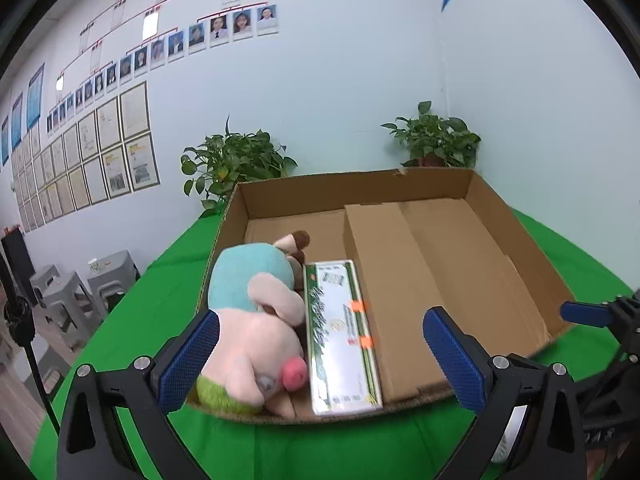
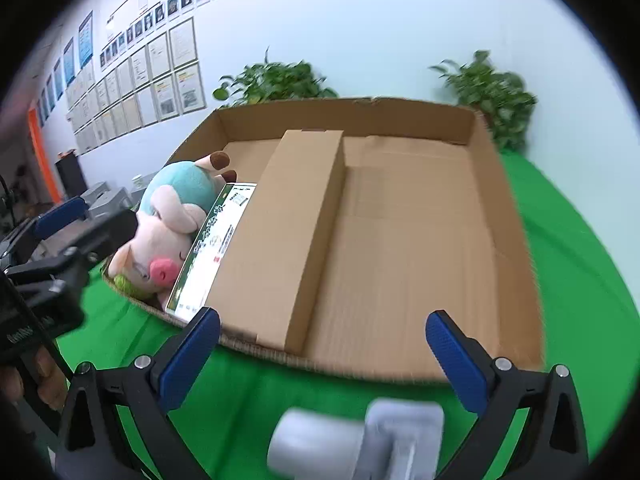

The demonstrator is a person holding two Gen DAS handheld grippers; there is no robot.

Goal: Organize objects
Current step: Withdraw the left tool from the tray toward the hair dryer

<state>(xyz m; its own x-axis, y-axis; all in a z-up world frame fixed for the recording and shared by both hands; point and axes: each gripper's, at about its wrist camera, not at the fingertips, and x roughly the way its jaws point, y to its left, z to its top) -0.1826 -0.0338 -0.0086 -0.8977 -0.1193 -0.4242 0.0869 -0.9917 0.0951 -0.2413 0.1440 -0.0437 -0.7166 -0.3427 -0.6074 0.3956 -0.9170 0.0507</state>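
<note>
Both the left tongs (image 1: 320,356) and right tongs (image 2: 322,354) gape empty. In the cardboard tray (image 2: 516,216), a plush pig (image 1: 256,320) lies touching a green box (image 1: 340,336).

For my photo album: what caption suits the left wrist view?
Open left gripper facing a cardboard tray holding a plush pig and a green box.

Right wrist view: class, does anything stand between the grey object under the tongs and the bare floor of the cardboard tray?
Only the tray's low near wall lies between the blurred grey object and the bare floor; the plain carton sits left of it.
</note>
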